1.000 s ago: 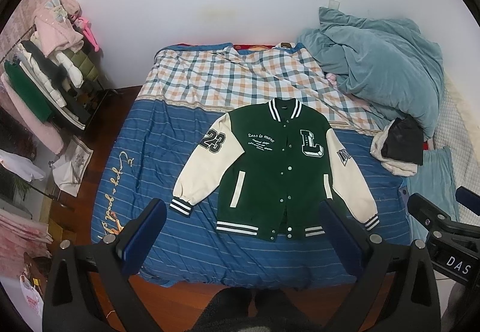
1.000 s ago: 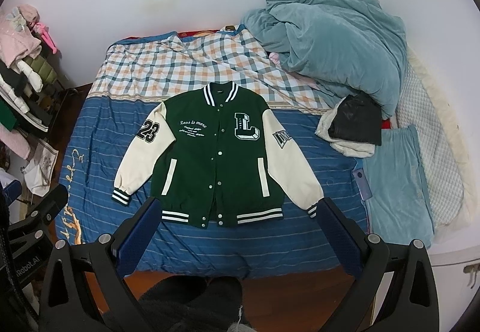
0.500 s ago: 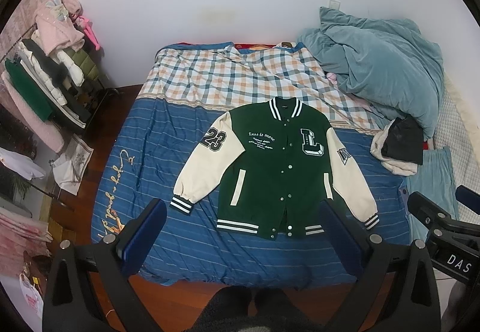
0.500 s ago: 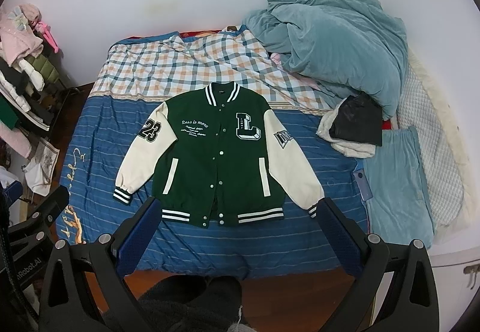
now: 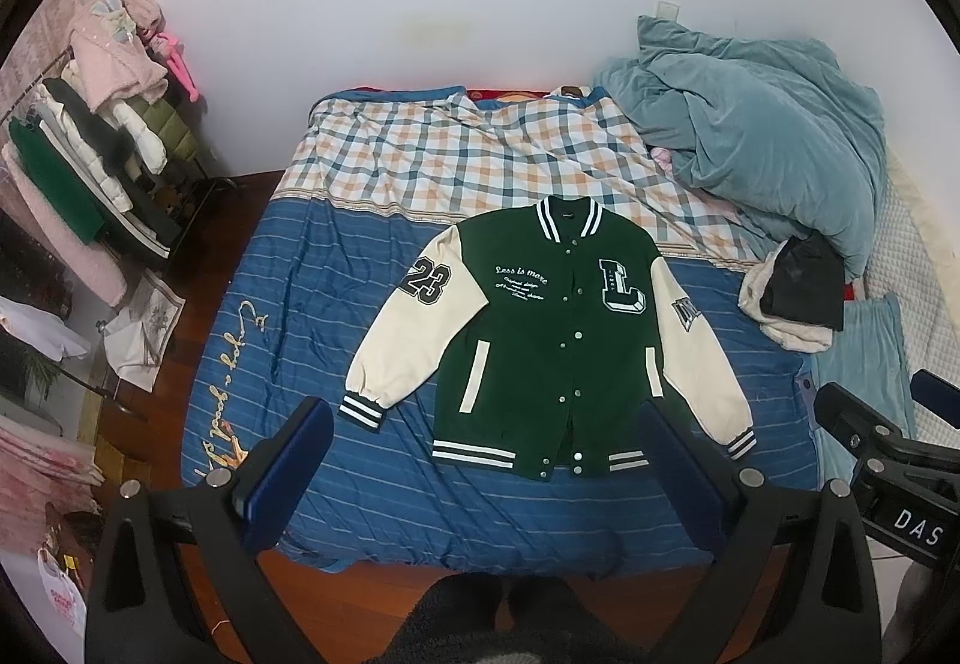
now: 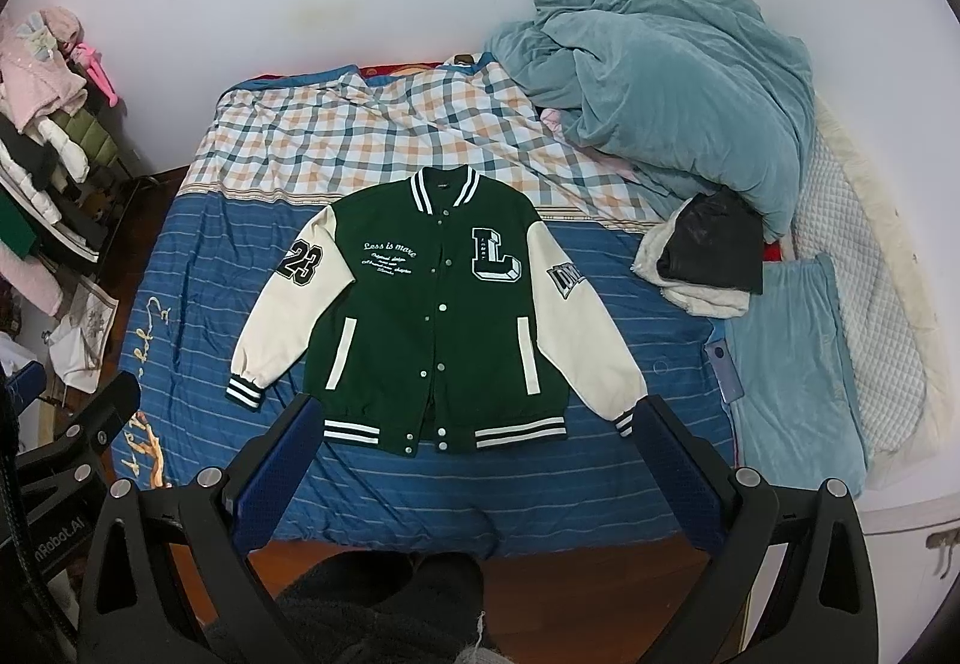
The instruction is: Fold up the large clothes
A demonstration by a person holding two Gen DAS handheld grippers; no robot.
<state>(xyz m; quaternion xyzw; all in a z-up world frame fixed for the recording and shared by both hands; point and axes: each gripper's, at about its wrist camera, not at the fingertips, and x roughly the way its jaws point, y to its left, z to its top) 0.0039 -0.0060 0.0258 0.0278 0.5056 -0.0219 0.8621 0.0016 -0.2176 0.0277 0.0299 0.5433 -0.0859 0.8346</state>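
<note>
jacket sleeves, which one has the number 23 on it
The sleeve on the picture's left, toward the clothes rack, has a black 23 near its shoulder. The other sleeve, toward the teal duvet, has a lettered patch instead.

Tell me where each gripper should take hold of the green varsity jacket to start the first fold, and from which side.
The jacket lies flat, buttoned, face up, with its sleeves angled outward. Probably grip the striped cuffs: the left gripper on the "23" sleeve's cuff, the right gripper on the other cuff. Come from the near bed edge: both cuffs point toward it and lie clear of the body.
</note>
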